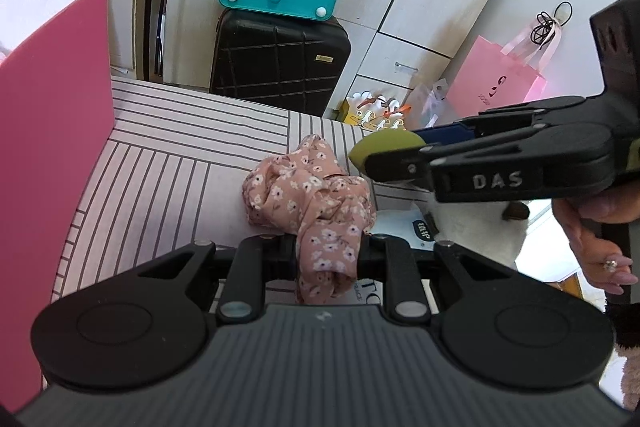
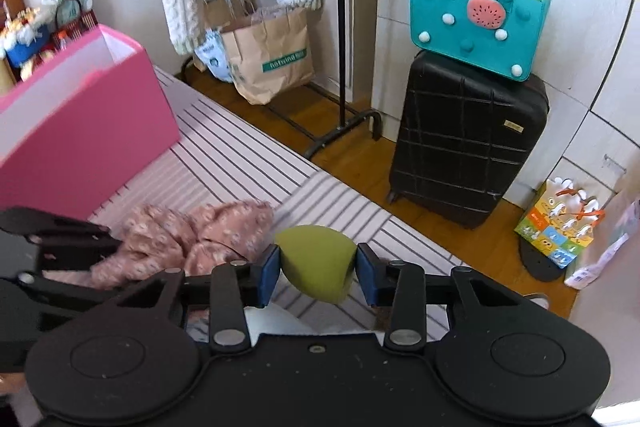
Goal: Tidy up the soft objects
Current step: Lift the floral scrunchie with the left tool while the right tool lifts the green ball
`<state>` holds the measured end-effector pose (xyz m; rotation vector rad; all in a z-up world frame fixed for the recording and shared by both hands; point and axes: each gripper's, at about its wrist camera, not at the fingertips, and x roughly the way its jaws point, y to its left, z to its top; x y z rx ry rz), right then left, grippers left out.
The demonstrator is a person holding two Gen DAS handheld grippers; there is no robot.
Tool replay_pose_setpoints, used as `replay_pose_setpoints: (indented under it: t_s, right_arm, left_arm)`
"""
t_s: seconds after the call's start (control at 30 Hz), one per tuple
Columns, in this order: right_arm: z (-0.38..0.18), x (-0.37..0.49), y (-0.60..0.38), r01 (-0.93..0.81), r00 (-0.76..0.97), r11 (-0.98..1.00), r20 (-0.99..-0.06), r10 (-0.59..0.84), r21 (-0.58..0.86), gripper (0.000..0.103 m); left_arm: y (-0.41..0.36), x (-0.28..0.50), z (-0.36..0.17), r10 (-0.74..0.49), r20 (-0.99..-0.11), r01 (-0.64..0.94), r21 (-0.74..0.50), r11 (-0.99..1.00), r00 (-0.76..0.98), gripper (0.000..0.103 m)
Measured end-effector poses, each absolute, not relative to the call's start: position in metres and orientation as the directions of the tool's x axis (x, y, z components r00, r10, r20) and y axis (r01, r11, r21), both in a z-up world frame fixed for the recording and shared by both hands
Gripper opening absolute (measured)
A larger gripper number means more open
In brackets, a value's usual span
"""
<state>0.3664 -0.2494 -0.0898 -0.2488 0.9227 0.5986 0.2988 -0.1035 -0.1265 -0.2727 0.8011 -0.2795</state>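
Note:
My left gripper (image 1: 328,247) is shut on a pink floral scrunchie (image 1: 308,195), held above the striped bed cover (image 1: 168,163). The scrunchie also shows blurred at the left of the right wrist view (image 2: 192,235). My right gripper (image 2: 316,271) is shut on an olive-green makeup sponge (image 2: 316,263) between its blue pads. In the left wrist view the right gripper (image 1: 384,151) comes in from the right, with the sponge (image 1: 380,143) just right of the scrunchie. A pink box (image 1: 52,131) stands open at the left, also in the right wrist view (image 2: 84,131).
A black suitcase (image 2: 468,147) with a teal felt bag (image 2: 476,19) on top stands beyond the bed on the wooden floor. A clothes rack with paper bags (image 2: 272,63) is behind. A pink gift bag (image 1: 496,79) hangs at the right. A white plush item (image 1: 472,231) lies under the right gripper.

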Motion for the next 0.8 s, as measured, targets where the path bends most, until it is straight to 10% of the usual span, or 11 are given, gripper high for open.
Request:
replay_pose_setpoints:
  t_s: [0.8]
  right_arm:
    - [-0.045,0.259,-0.24,-0.552,0.457,0.82,-0.768,0.448,0.15,0.046]
  left_arm:
    - [-0.08,0.225,-0.088,-0.394,-0.609,0.213,-0.349,0.913,0.689,0.02]
